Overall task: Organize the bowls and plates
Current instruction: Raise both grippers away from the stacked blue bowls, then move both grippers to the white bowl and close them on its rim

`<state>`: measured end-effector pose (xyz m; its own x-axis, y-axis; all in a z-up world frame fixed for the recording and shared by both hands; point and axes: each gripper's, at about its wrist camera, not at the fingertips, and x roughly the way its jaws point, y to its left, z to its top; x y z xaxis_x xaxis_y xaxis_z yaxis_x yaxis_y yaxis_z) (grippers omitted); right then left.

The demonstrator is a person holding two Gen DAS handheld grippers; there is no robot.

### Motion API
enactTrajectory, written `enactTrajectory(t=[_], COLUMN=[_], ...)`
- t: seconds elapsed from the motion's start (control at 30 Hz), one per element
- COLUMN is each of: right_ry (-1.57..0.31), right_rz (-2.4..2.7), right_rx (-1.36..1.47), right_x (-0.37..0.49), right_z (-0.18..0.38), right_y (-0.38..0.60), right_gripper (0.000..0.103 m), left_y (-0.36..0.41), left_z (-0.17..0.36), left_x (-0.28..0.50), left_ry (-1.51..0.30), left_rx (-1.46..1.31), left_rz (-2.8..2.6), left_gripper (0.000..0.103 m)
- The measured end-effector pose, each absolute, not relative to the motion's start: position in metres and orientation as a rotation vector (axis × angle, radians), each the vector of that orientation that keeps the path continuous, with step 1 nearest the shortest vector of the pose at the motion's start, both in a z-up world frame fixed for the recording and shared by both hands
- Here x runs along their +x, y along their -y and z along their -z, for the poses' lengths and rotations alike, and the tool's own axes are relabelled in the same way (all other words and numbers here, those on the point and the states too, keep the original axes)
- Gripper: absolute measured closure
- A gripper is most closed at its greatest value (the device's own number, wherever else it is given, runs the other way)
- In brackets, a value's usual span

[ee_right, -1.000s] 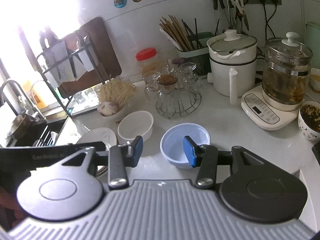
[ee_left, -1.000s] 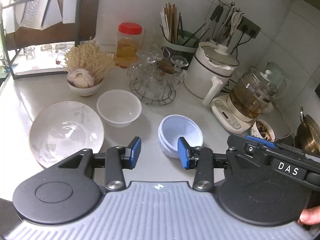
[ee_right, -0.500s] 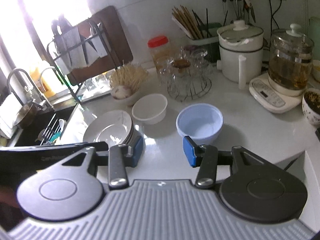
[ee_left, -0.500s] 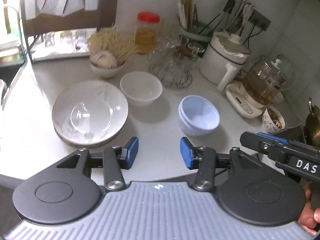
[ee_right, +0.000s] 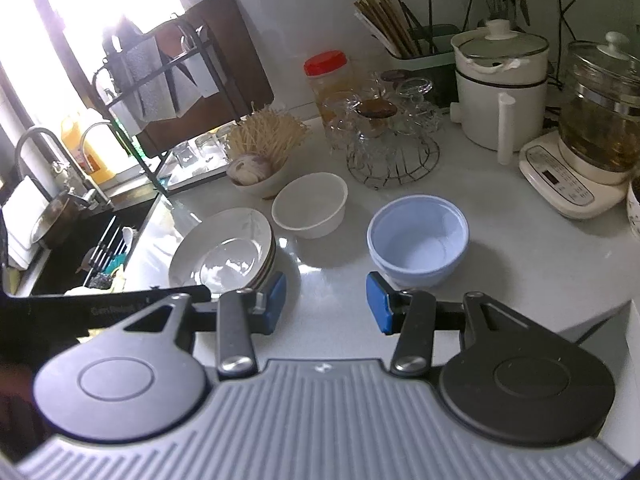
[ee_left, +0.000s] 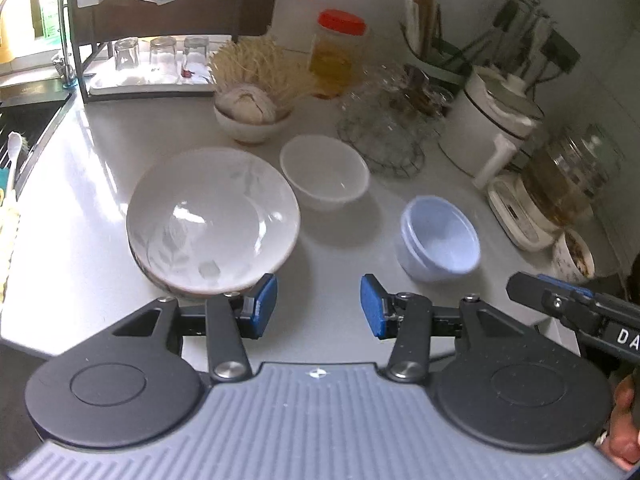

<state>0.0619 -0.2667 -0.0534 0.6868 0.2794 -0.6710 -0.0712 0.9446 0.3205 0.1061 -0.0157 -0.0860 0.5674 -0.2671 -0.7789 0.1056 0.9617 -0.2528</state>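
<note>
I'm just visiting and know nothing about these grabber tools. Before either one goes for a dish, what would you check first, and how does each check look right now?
1. Left gripper empty, its jaws having just opened wider: ok.
2. Right gripper open, nothing between its pads: ok.
3. Stack of plates sits flat on the counter: ok; how many plates, cannot tell.
4. White bowl stands apart from the plates, upright and empty: ok.
5. Blue bowls look nested and upright: ok; whether two or more, cannot tell.
6. Bare counter between grippers and dishes, nothing in the way: ok.
</note>
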Motion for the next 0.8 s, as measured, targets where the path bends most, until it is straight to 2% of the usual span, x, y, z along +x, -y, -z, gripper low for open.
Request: enactTrajectory(t=[0.5, 0.8], right_ry=[-0.837, -0.908], right_rz=[-0.155, -0.131], right_rx=[0.308, 0.321], right_x=[0.166, 0.225], right_z=[0.066, 0.088], right_y=[0.25, 0.237], right_gripper=[0.055, 0.056], left_y=[0.017, 0.027], left_z=[0.104, 0.134], left_x=[0.244, 0.311], left_ry=[-0.963, -1.028], left_rx=[-0.187, -0.146], left_rz=[0.281, 0.334], left_gripper=[0.051, 0.051])
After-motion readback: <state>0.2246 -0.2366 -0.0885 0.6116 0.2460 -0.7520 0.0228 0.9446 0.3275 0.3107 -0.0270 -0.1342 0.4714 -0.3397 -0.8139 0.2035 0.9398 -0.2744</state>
